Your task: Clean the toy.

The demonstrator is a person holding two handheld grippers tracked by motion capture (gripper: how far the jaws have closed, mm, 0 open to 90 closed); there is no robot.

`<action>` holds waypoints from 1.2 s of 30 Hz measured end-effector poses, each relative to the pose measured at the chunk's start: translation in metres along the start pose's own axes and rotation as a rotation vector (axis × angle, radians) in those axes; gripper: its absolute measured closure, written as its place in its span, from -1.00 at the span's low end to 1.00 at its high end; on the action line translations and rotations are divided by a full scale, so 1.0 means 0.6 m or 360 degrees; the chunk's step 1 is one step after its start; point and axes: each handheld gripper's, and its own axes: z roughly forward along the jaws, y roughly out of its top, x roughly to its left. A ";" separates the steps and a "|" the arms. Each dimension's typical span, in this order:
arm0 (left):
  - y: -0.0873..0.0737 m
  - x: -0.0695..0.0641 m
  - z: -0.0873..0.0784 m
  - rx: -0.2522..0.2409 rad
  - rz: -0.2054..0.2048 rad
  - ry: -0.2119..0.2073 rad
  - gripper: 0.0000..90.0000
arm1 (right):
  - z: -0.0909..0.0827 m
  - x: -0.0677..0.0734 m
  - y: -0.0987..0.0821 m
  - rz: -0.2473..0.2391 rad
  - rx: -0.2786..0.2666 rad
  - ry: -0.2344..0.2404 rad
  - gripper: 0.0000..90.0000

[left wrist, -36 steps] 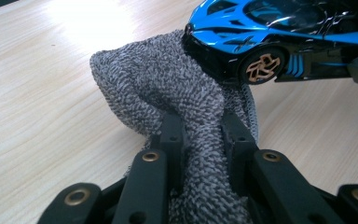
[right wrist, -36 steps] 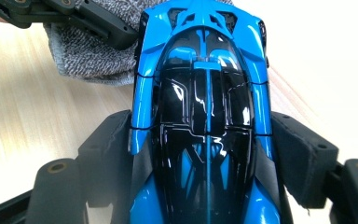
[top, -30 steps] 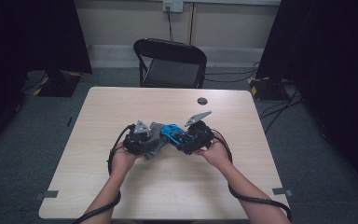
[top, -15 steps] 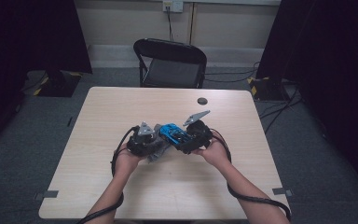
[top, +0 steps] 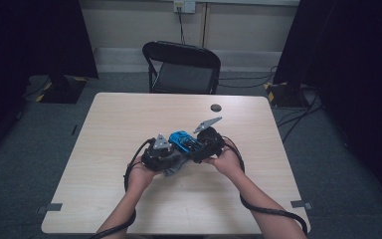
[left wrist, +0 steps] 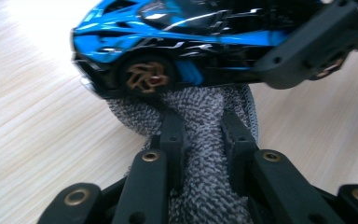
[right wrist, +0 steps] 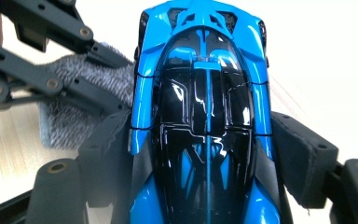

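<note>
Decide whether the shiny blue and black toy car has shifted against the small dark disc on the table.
No. The blue and black toy car sits as before, below-left of the small dark disc.

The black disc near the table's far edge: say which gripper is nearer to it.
Right. The right gripper, clamped on the blue toy car, sits just below the black disc; the left gripper, pinching the grey cloth, lies farther left.

A small dark round disc [top: 215, 107] lies near the table's [top: 114, 129] far edge, with a black folding chair [top: 182, 67] behind that edge.

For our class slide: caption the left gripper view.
Left gripper shut on grey cloth, pressing it against the blue toy car.
</note>
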 end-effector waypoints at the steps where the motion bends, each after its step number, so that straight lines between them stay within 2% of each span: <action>1: 0.001 -0.003 0.001 0.0002 0.0009 -0.0002 0.65 | 0.000 -0.001 0.001 0.0002 -0.0002 -0.0002 -0.42; 7: 0.005 -0.021 0.010 -0.0006 0.0037 -0.0048 0.65 | 0.000 -0.003 0.003 0.0011 -0.0003 -0.0013 -0.42; 16: 0.012 -0.043 0.020 -0.0002 0.0082 -0.0083 0.65 | -0.002 -0.008 0.004 0.0021 -0.0009 -0.0018 -0.42; 36: 0.019 -0.087 0.032 -0.0032 0.0133 -0.0195 0.65 | -0.003 -0.013 0.011 0.0056 -0.0042 -0.0030 -0.41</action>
